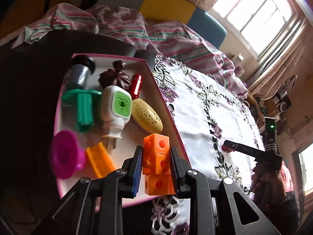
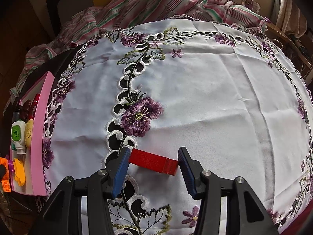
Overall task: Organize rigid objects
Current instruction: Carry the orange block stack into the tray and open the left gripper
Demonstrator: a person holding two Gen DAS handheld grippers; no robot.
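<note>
1. Left fingers [image 1: 156, 168] clamp orange cube stack [image 1: 157, 162], held above pink tray [image 1: 166, 98].
2. Right fingers [image 2: 153, 168] part-spread around red block [image 2: 154, 161] on worktop cloth [image 2: 195, 98]; contact unclear.
3. No readable writing.

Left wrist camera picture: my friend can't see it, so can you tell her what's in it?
The left gripper is shut on a stack of orange cubes above a pink-edged tray. In the tray lie a white and green plug-in, a yellow oval, a green spool and a pink cup, beside a flowered tablecloth.
</note>
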